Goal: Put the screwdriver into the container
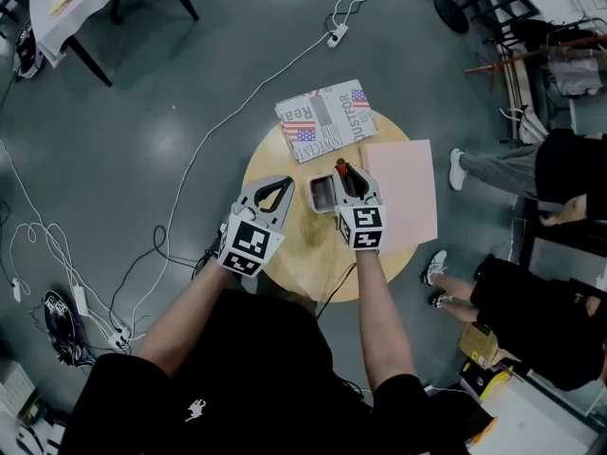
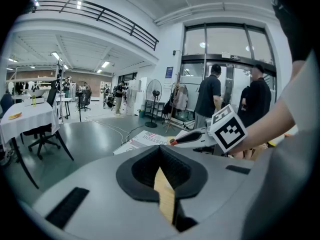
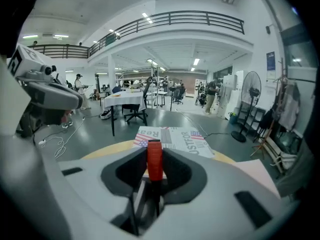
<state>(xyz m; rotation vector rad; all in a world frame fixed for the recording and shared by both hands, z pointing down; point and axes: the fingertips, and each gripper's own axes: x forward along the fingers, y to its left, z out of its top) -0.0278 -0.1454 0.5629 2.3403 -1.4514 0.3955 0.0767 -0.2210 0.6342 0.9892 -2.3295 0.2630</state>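
Screwdriver (image 3: 154, 159) with a red grip is pinched between the jaws of your right gripper (image 1: 346, 180), above the middle of the round wooden tabletop (image 1: 303, 254). It hangs just beside the right wall of a small metal container (image 1: 314, 195). The container is open on top, and from the head view it looks empty, though its floor is dim.

The tool is probably stiff, light and sturdy. The ribbed grip where you hold it should resist slipping, while the thin shaft would be harder to hold.

The jaws of your left gripper (image 1: 285, 184), near the tabletop's left edge, are pressed together on nothing. A printed box (image 1: 325, 118) overhangs the far edge and a pink sheet (image 1: 403, 188) covers the right edge.
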